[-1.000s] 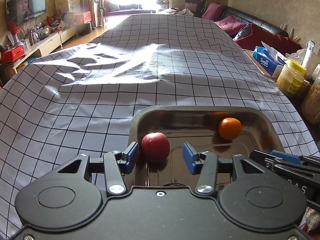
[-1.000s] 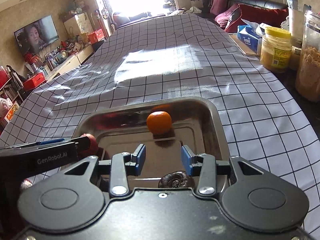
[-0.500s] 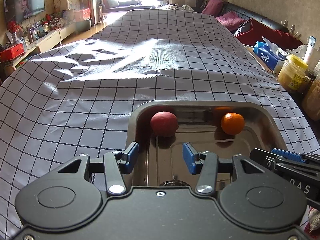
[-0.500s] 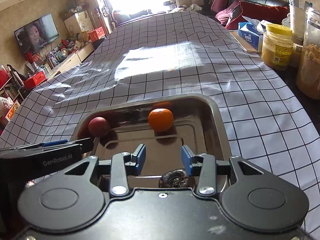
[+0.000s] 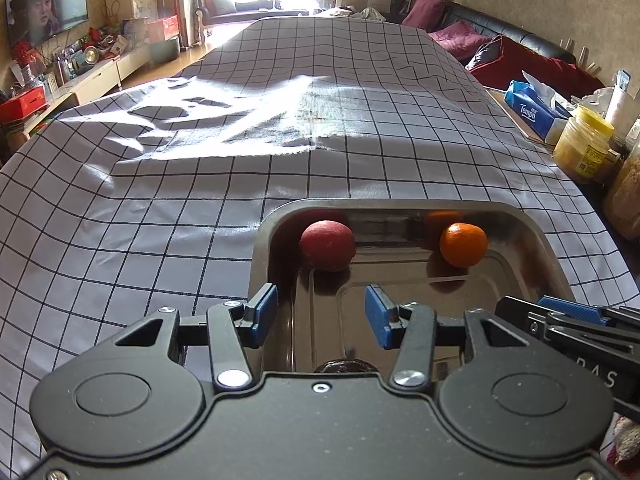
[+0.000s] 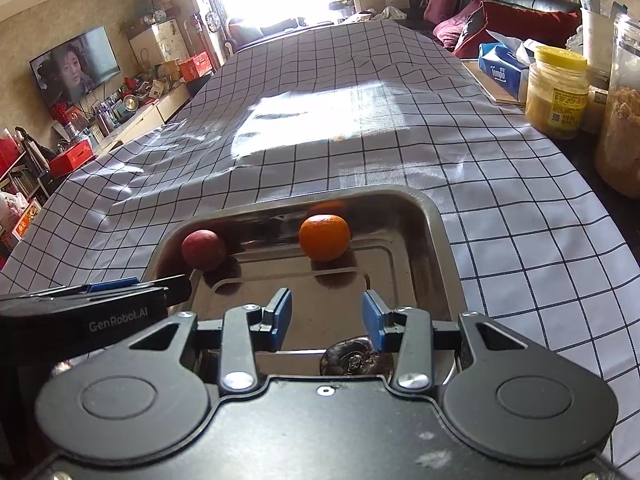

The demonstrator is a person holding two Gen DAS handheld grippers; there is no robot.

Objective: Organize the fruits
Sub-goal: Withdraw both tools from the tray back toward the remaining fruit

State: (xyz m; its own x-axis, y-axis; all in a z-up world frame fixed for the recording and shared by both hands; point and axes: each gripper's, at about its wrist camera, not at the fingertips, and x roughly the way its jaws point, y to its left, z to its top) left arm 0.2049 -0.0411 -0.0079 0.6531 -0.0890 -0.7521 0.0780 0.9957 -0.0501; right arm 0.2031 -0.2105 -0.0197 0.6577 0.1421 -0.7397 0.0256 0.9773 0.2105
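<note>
The left gripper (image 5: 321,316) is held tilted downward, and its two blue pads (image 5: 262,312) are kept apart with an empty gap between them; nothing is touched by them. The right gripper (image 6: 326,320) is held at a similar downward tilt, just beside the left one. Its pads (image 6: 374,318) are also seen apart, and nothing is gripped between them. Each gripper is seen from the side in the other camera's view.

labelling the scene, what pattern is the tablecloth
White with a thin dark grid of squares; the tablecloth shows best in the right wrist view.
</note>
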